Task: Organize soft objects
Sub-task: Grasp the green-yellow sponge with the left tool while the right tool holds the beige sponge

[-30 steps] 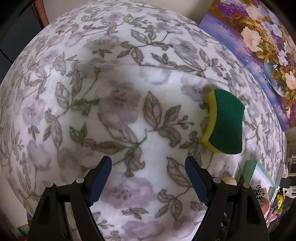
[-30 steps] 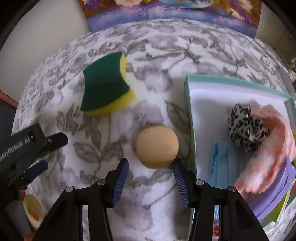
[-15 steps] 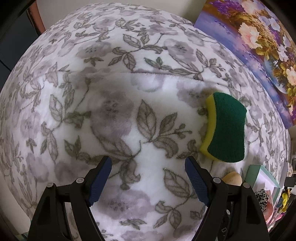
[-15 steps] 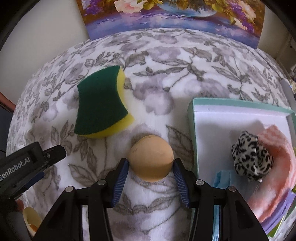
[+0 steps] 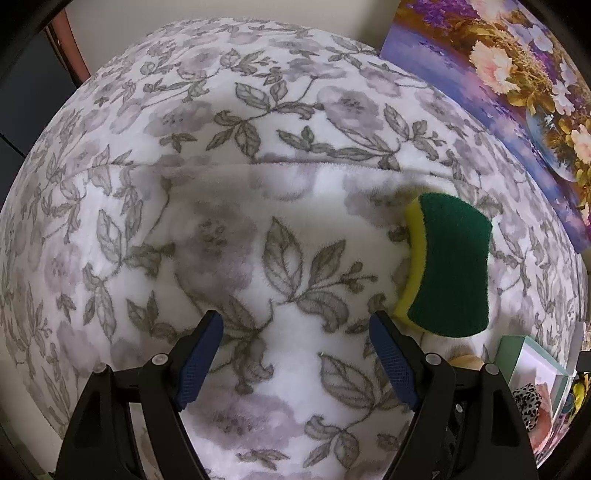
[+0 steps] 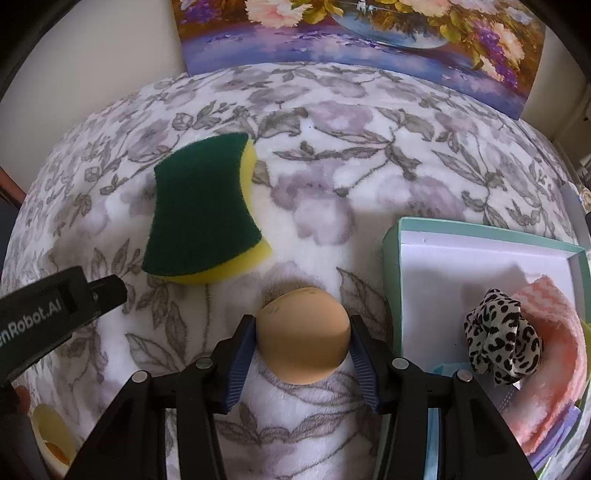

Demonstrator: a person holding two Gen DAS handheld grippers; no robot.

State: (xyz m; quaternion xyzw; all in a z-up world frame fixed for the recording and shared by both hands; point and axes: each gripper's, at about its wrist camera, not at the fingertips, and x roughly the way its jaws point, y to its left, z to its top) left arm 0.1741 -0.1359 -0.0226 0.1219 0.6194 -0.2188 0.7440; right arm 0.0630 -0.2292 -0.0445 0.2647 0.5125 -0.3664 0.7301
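A tan foam ball rests on the floral blanket, between the blue pads of my right gripper. The pads flank it closely on both sides and the ball keeps its round shape. A green and yellow sponge lies flat to the upper left of the ball. My left gripper hangs open over bare blanket, holding nothing. In its view the sponge sits just past the right fingertip. The left gripper's black body shows at the left edge of the right wrist view.
A teal-rimmed box stands right of the ball, holding a leopard-print scrunchie, a pink fuzzy cloth and blue fabric. A flower painting leans against the wall behind. A small yellow cup sits at the lower left.
My right gripper has moved forward so the ball, earlier ahead of the fingertips, now lies between the pads. The left gripper has drifted, bringing the sponge closer to its right finger.
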